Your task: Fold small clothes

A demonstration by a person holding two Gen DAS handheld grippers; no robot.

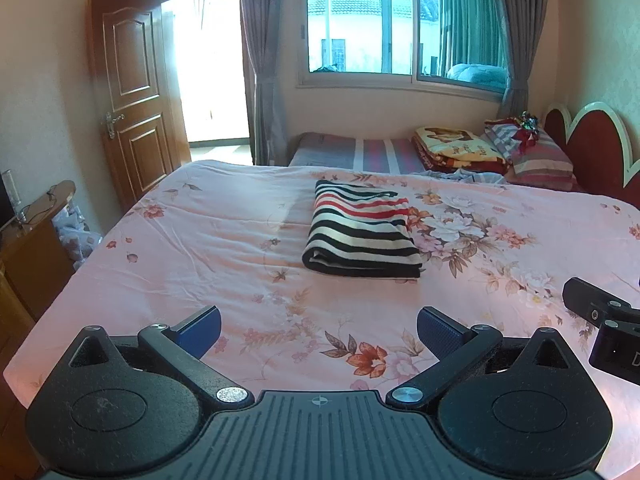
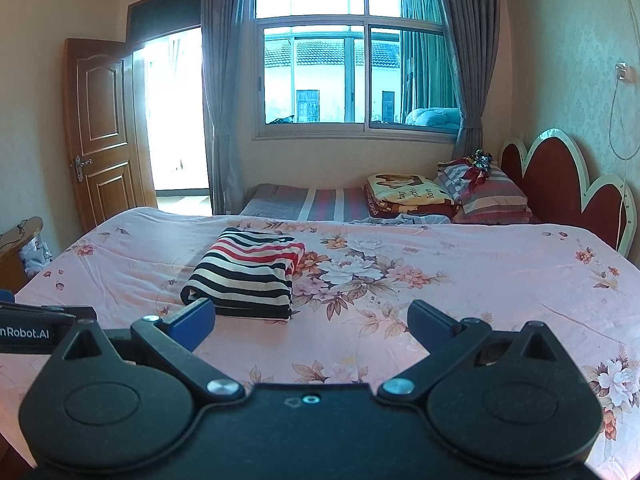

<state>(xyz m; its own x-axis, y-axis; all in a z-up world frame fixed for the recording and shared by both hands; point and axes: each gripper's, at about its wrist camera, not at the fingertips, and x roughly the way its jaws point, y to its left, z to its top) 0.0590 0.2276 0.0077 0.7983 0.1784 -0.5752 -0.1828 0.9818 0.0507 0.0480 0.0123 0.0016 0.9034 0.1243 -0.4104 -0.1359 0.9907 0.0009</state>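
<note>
Nearest me, the left hand-held gripper [image 1: 318, 330] hovers over the pink floral bedspread [image 1: 180, 248] with its blue-padded jaws spread wide and empty. The right hand-held gripper [image 2: 312, 322] is likewise released, grasping nothing. Further out, the striped garment [image 1: 360, 228] lies folded on the bed. Beyond, pillows [image 1: 540, 156] rest by the headboard [image 1: 592, 148].

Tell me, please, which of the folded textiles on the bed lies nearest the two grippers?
The black, white and red striped garment, alone on the pink floral cover. The folded yellow blanket and striped pillow lie far back by the headboard.
</note>
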